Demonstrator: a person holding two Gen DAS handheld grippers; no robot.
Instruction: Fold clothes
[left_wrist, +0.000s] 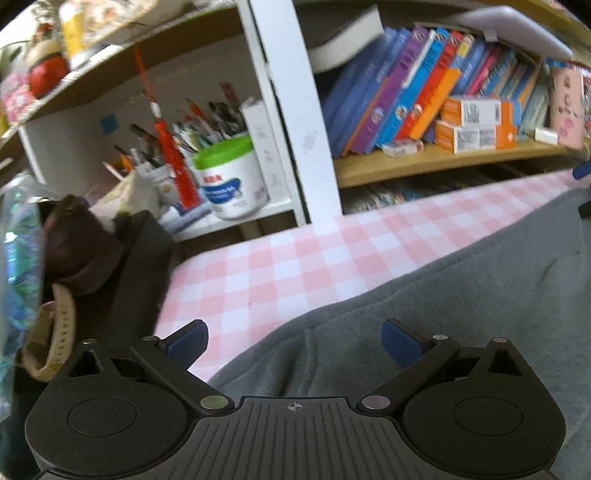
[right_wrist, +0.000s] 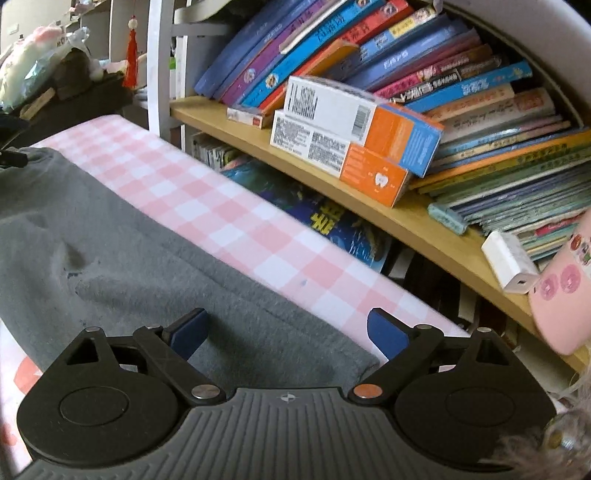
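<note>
Grey fleece garment (right_wrist: 129, 251) lies flat along the pink-checked tabletop (right_wrist: 229, 221), directly ahead of both wide-open, empty tongs: left tongs (left_wrist: 295, 341) over one end, right tongs (right_wrist: 286, 334) over its corner.

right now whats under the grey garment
The grey garment lies on a pink-and-white checked cloth, which shows along its far edge. Whatever is beneath the garment's middle is covered.
</note>
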